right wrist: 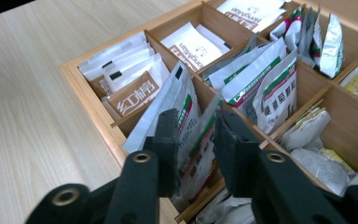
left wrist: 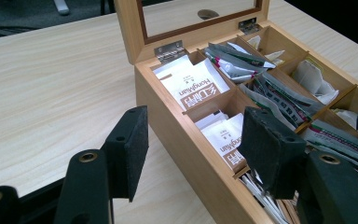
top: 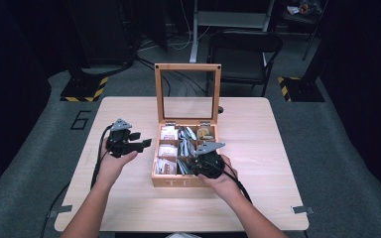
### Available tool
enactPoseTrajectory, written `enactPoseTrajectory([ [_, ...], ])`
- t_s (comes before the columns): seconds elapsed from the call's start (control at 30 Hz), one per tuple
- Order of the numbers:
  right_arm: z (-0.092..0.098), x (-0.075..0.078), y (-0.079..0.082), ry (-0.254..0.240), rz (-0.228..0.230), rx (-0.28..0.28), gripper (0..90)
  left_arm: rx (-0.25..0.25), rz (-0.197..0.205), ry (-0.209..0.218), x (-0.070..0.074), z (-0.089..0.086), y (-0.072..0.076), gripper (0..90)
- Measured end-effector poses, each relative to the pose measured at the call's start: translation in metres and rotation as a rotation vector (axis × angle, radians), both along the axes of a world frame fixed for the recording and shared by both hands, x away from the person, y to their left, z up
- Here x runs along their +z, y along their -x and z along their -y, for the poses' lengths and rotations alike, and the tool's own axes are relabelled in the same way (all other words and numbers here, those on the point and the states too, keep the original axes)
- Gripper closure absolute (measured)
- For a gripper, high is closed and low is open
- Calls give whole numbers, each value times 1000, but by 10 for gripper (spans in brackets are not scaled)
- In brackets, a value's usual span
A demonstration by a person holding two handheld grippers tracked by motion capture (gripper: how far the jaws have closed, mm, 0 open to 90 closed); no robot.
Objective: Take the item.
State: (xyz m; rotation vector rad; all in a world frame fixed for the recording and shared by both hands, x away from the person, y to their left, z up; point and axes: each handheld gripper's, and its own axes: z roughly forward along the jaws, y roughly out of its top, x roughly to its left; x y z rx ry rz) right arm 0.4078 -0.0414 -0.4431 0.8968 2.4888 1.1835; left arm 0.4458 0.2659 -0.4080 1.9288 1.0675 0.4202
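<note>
Sachets fill the compartments of a wooden tea box (top: 159, 180) that sits on a pale table (top: 258, 198), its glass-paned lid (top: 187, 91) standing upright at the far side. The right gripper (top: 202, 161) reaches down into the box at its near middle compartment. In the right gripper view its two black jaws stand narrow, one on each side of an upright silver sachet (right wrist: 200, 135) with green and red print; the pads are close against it, though the picture does not settle whether they press on it. That sachet stands in the middle column, next to the near left compartment, which holds white and brown sachets (right wrist: 135, 95). More silver ones (right wrist: 265, 84) stand in the compartment beyond.

The left gripper (top: 129, 144) is held above the table just left of the box, apart from it. Its jaws are about half open with nothing between them. In the left gripper view they frame the box's left wall, with white sachets (left wrist: 196, 86) in the compartment by the hinges (left wrist: 170, 50). A folding chair (top: 243, 47) stands beyond the table.
</note>
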Motion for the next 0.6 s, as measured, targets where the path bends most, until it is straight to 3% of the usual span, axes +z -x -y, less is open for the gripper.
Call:
enactPoseTrajectory([
  [0.13,0,-5,-2,9,-14,-14,738,10,-1,18,0,-1,0,418],
  [0.6,-5,-17,-8,29,-34,-18,764,7,-2,19,0,-1,0,418],
])
